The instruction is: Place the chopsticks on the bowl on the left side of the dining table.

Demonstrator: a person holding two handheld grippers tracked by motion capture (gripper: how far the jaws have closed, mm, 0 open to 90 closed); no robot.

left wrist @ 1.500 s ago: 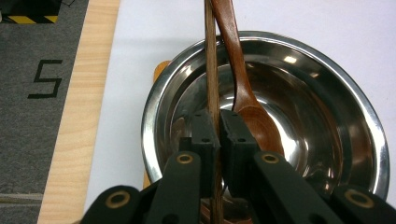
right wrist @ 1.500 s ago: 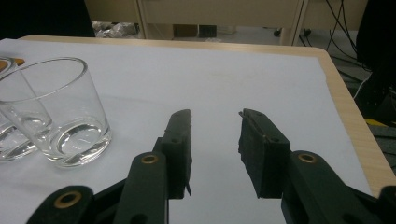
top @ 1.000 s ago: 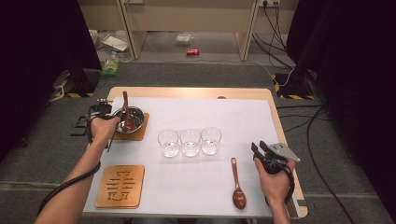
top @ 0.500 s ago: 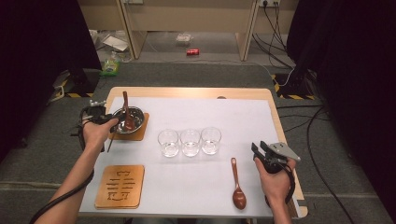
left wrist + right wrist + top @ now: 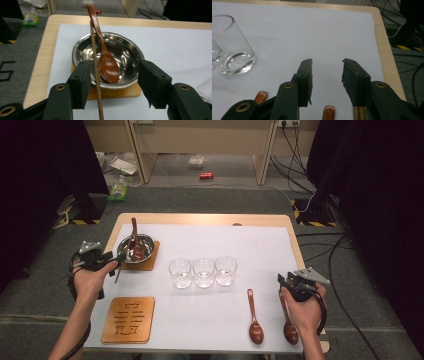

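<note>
Left gripper fingers just opening beside bowl; spoon inside.

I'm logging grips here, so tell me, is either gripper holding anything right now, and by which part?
Nothing is held. The left gripper has just been opening, pads clear of the chopstick between them. The right gripper is open over bare table.

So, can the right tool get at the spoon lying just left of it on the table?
Probably yes. The right tool stands open, and the spoon lies alone on bare white table, with nothing between them.
</note>
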